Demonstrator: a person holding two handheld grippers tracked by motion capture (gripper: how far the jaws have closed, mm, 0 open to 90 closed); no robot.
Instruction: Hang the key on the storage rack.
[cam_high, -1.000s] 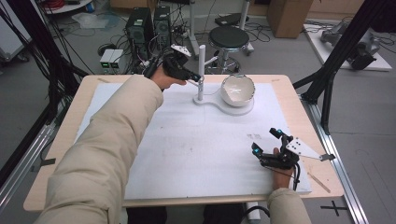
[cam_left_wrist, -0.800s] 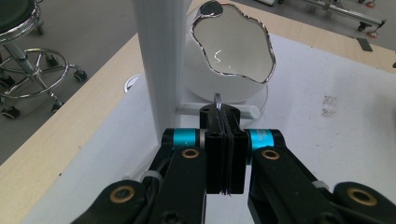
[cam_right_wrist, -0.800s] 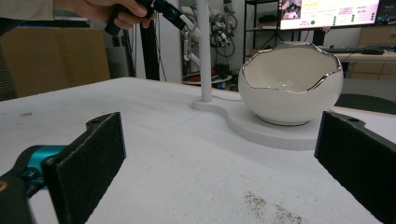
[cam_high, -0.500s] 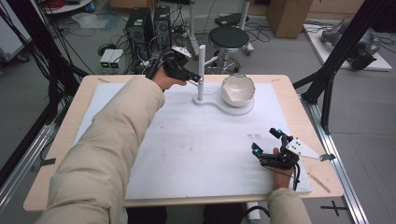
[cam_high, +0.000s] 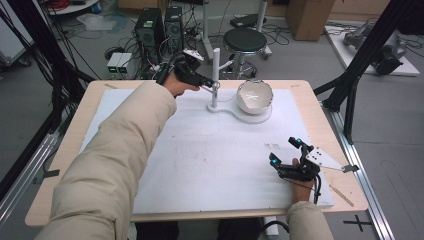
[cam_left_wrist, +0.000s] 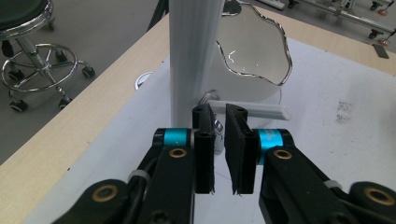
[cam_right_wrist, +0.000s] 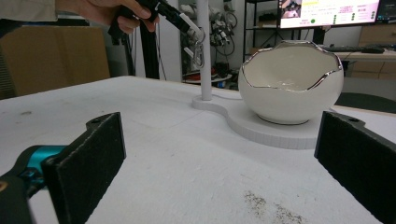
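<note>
One wooden tabletop (cam_high: 320, 107) carries one white mat (cam_high: 200, 150), and on the mat stands a single white stand: a flat base (cam_high: 235, 111) with one upright post (cam_high: 216, 75) at one end and one egg-shaped bowl (cam_high: 255, 96) with a jagged silver rim at the other.

There are two tools, one in each hand. The left tool (cam_high: 207, 86) is reached across to the far side of the tabletop, its tips right at the post. In the left gripper view its two black jaws stand nearly together, with a narrow gap left between them, and a small metal piece (cam_left_wrist: 218, 127) (too little of it shows to say what it is) sits at that gap; I cannot tell whether the jaws truly pinch it. The post (cam_left_wrist: 192, 51) rises just beyond the tips, a thin white bar (cam_left_wrist: 261, 108) lies across behind them, and the bowl (cam_left_wrist: 254, 46) stands farther back. From the right gripper view, a small metal clip or ring (cam_right_wrist: 198, 52) hangs at the left tool's tips (cam_right_wrist: 194, 29), against the post.

The right tool (cam_high: 285, 156) rests low on the near right part of the mat, well apart from the stand, with its jaws spread wide and nothing between them. Past them a few dark specks (cam_right_wrist: 266, 203) lie on the mat.
</note>
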